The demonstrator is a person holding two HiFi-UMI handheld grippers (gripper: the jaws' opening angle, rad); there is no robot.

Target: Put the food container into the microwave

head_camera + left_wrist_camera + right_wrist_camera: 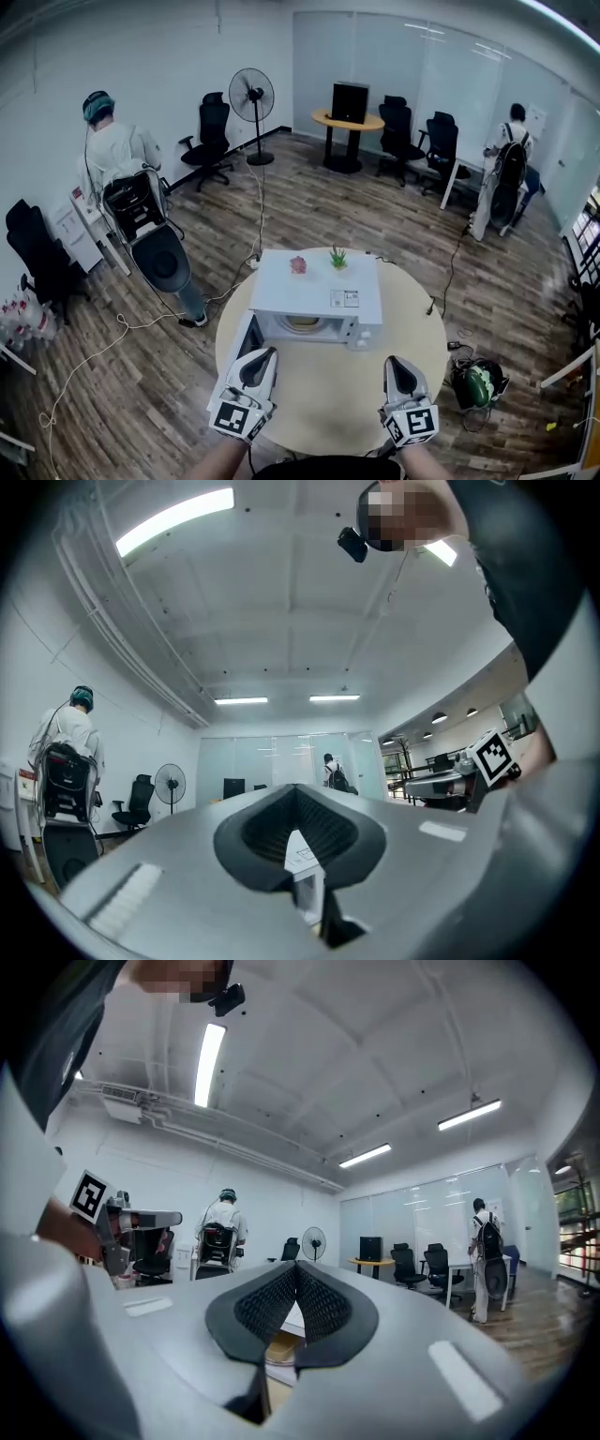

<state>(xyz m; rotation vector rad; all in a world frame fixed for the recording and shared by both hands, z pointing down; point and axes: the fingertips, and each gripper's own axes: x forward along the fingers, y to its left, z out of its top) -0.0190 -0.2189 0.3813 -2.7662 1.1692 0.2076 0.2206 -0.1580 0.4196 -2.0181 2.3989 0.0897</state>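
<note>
A white microwave (pixel 319 281) stands on the round beige table (pixel 412 328), its door (pixel 246 339) swung open to the left. A yellowish round food container (pixel 303 324) sits inside the cavity; a sliver of it (pixel 279 1346) shows past the jaws in the right gripper view. My left gripper (pixel 259 360) hovers over the table's front left, near the open door, jaws pressed together and empty. My right gripper (pixel 395 366) is at the front right, also shut and empty. Both point up towards the microwave (pixel 303 878).
Two small potted plants (pixel 298 264) (pixel 337 257) stand on the microwave's top. A person (pixel 112 141) with a rig stands at the left, another (pixel 511 159) at the far right. Office chairs, a fan (pixel 251 94), floor cables and a green bag (pixel 480 382) surround the table.
</note>
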